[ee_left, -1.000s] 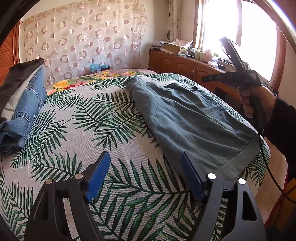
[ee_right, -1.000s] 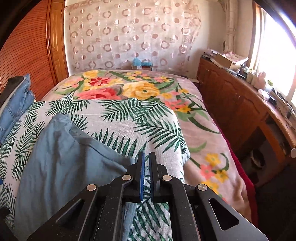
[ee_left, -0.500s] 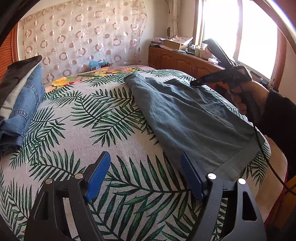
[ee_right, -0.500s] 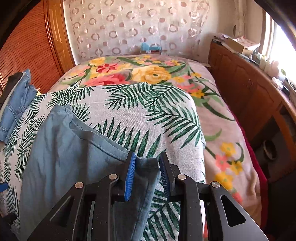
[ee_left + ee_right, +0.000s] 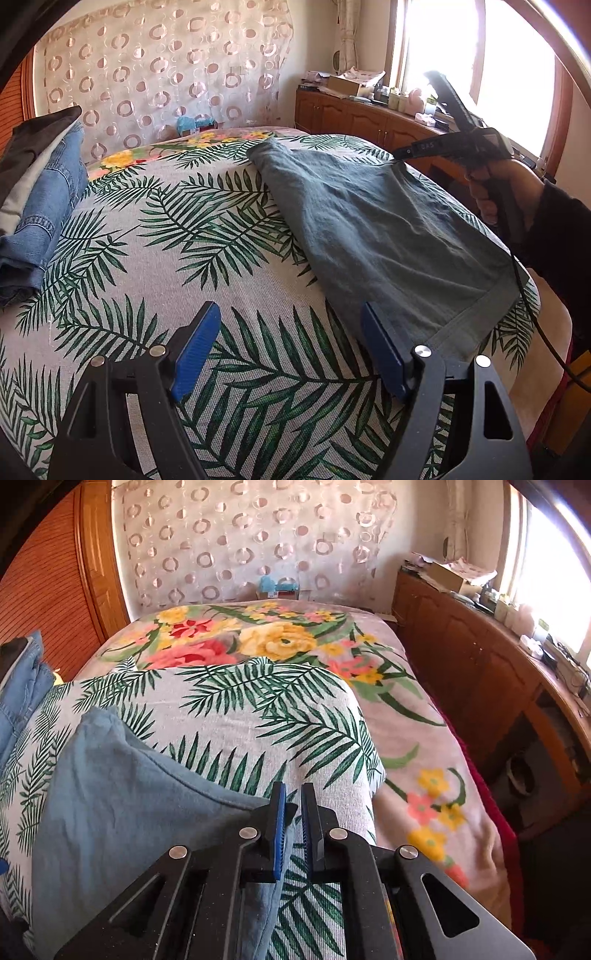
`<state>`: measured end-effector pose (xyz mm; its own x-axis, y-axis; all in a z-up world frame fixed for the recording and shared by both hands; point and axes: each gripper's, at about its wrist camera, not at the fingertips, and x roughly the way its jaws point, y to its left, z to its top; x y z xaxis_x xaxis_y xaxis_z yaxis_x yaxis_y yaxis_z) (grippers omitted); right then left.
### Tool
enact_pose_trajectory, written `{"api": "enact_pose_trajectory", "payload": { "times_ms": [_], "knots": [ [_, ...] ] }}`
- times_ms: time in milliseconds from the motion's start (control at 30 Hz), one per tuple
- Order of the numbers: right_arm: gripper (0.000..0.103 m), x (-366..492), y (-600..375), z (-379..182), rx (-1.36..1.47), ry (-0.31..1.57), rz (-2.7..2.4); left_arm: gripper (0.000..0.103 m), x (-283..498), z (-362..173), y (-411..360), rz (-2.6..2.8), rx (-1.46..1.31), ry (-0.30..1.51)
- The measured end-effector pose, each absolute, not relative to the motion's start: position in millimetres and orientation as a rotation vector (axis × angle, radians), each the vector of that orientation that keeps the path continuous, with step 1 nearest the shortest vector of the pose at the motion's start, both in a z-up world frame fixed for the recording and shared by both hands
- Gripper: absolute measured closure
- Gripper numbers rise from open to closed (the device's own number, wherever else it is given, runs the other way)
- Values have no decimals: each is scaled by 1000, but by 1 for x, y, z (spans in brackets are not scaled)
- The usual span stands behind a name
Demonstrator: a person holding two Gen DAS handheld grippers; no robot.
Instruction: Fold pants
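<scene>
left wrist view: the left gripper (image 5: pixel 290 347) is held low over a bedspread of pale woven cloth printed with green palm fronds (image 5: pixel 192 236), its two blue-padded fingers (image 5: pixel 195 349) spread wide apart with nothing between them. a pair of faded blue-grey cotton pants (image 5: pixel 373 225) is laid flat on the right half of that bedspread, one end reaching toward the far side of the bed and the hemmed end lying just beyond the right-hand finger. at the far right edge of the pants the right gripper (image 5: pixel 402 153) is seen from outside, gripped by a hand in a dark sleeve (image 5: pixel 495 192); its tip is at the cloth's edge. a stack of folded denim and dark garments (image 5: pixel 33 199) is piled at the left side of the bed.

right wrist view: the right gripper (image 5: pixel 291 808) is shown with its blue pads nearly together, and a fold of the pants (image 5: pixel 122 805) is pinched between them, the cloth hanging down under the fingers. the rest of the pants is spread to the left over the palm-frond bedspread (image 5: pixel 258 716). beyond it a blanket with yellow and red flowers (image 5: pixel 273 638) is laid across the bed, and a brown wooden cabinet (image 5: pixel 465 672) stands along the right wall under the window.
</scene>
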<state>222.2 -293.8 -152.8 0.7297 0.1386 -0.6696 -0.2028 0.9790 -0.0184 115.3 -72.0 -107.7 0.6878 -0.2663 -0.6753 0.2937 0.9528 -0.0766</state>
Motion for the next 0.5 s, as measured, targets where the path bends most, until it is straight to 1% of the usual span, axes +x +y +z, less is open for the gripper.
{"api": "enact_pose_trajectory", "payload": {
  "times_ms": [133,200,267,333,367,400,433,500],
  "knots": [
    [84,202,-300,-145,-73,705,217,24,115,-108,-72,-313,38,749],
    [77,185,-303,-142,-69,695,243,24,115,-108,-72,-311,40,750],
    [73,165,-303,-142,-79,681,259,24,116,-108,-72,-312,42,750],
    [66,142,-303,-145,-89,671,285,24,116,-109,-72,-312,44,751],
    [59,129,-303,-146,-95,665,293,24,116,-109,-72,-313,43,751],
    [56,119,-304,-148,-99,662,296,24,116,-109,-72,-312,42,751],
    [53,107,-305,-151,-103,661,299,24,116,-109,-73,-311,42,752],
    [53,85,-307,-156,-98,661,319,24,116,-109,-72,-311,42,752]
  ]
}}
